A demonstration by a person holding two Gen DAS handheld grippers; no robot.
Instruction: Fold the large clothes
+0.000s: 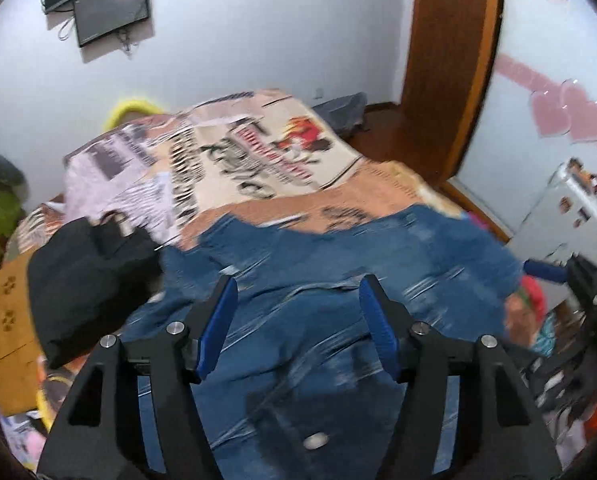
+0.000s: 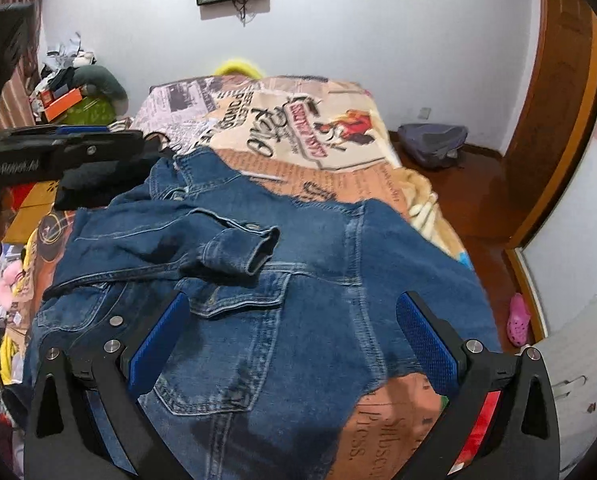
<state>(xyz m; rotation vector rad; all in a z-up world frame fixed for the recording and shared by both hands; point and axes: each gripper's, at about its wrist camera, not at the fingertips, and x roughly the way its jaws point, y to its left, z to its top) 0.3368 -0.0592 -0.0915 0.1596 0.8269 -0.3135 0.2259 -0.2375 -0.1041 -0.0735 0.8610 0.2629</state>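
Note:
A blue denim jacket [image 2: 282, 292] lies spread on the bed, one sleeve [image 2: 234, 248] folded across its front with the cuff near the middle. It also shows, blurred, in the left wrist view [image 1: 318, 280]. My right gripper [image 2: 294, 316] is open and empty, just above the jacket's near part. My left gripper [image 1: 296, 300] is open and empty above the jacket; it also shows from the side at the left of the right wrist view [image 2: 98, 140], over the jacket's far left corner.
The bed has a newspaper-print cover [image 2: 298, 120]. A black garment [image 1: 86, 272] lies left of the jacket. Clutter sits along the bed's left side [image 2: 14, 288]. A grey bag [image 2: 430, 144] and a pink shoe [image 2: 518, 320] lie on the wooden floor at right. A white cabinet [image 1: 566, 216] stands at right.

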